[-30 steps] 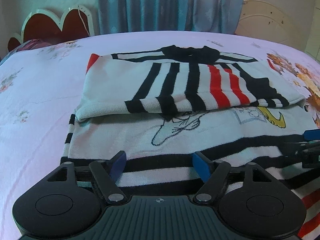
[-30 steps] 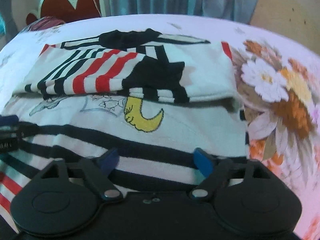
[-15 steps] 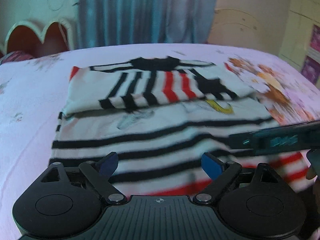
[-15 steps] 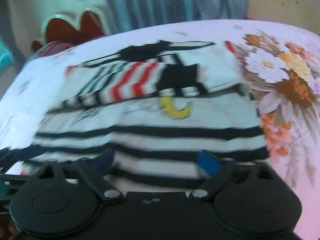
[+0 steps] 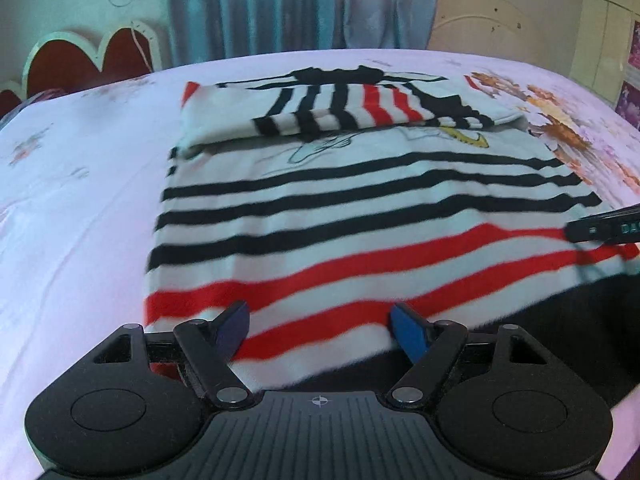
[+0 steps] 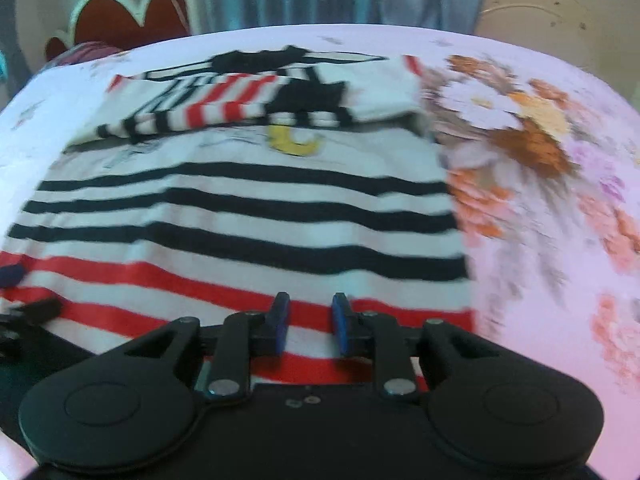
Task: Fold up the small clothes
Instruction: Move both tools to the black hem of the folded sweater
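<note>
At the far left of the left wrist view a red scalloped headboard (image 5: 96, 56) stands against the wall, blue curtains (image 5: 296, 4) hang behind the bed, and the pale pink bedsheet (image 5: 72, 216) fills the left half of the frame. The striped sweater (image 5: 360, 216) lies across the middle, its sleeves already folded in over the chest at the upper centre, the black stripes below them and the red-striped hem nearest the camera. The left gripper (image 5: 319, 330) sits low in the frame with its blue fingers (image 5: 234, 320) spread wide on either side of the hem and holding nothing; whether they touch the cloth I cannot tell. At the right edge of that view the dark body of the other tool shows over the sweater's right side. In the right wrist view the same sweater (image 6: 256, 216) runs from the left edge to the middle, with the floral print (image 6: 516, 128) of the sheet to its right. The right gripper (image 6: 308, 320) has its fingers drawn in to a narrow gap at the red hem; whether cloth is pinched between them I cannot tell, as the frame is blurred. This looks like the start of the bottom-to-top fold: next the left fingers would need to close on the hem, then both tools lift together and carry it up over the sleeves, keeping the edge level.
</note>
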{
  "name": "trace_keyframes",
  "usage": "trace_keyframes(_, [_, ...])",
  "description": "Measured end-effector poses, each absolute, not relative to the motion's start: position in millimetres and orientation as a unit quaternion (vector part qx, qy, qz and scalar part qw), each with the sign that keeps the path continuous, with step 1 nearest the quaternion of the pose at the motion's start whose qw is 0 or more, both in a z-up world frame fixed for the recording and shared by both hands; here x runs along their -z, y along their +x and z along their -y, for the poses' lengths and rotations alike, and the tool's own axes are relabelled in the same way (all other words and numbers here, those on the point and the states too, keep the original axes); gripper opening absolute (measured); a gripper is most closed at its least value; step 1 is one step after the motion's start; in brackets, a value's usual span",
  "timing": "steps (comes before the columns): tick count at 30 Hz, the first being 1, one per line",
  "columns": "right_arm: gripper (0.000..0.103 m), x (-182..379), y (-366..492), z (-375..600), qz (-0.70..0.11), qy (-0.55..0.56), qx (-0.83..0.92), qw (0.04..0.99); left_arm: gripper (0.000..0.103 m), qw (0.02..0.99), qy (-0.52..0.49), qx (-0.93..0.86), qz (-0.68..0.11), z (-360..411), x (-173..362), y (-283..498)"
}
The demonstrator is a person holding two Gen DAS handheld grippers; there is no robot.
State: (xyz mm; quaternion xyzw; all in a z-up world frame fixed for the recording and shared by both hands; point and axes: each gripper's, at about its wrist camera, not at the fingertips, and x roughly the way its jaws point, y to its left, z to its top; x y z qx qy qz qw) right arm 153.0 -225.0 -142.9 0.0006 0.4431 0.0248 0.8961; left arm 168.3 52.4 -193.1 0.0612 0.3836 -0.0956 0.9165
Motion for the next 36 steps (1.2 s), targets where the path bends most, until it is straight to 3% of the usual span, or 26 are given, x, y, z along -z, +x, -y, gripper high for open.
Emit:
trace_keyframes(3, [0.022, 143, 144, 233, -0.442, -0.006, -0.015, 0.897, 0.077, 0.916, 0.06, 0.09, -0.386, -57, 192, 159])
trace_keyframes(5, [0.028, 140, 140, 230, -0.444, -0.007, -0.016, 0.896, 0.077, 0.915, 0.058, 0.087, -0.39, -57, 188, 155])
trace_keyframes(7, [0.044, 132, 133, 227, -0.439, 0.008, -0.024, 0.898, 0.078, 0.915, 0.057, 0.086, -0.391, -55, 184, 151])
trace_keyframes(9, [0.049, 127, 126, 221, -0.431, 0.02, -0.036, 0.901, 0.078, 0.915, 0.054, 0.084, -0.39, -55, 180, 146])
trace_keyframes(15, [0.043, 120, 106, 202, -0.426, 0.035, -0.069, 0.901, 0.078, 0.919, 0.041, 0.084, -0.383, -56, 172, 129])
trace_keyframes(23, [0.043, 138, 92, 198, -0.449, 0.025, -0.062, 0.891, 0.078, 0.914, 0.051, 0.077, -0.394, -57, 188, 119])
trace_keyframes(36, [0.057, 133, 66, 239, -0.44, 0.04, 0.005, 0.897, 0.078, 0.914, -0.003, 0.061, -0.402, -93, 181, 106])
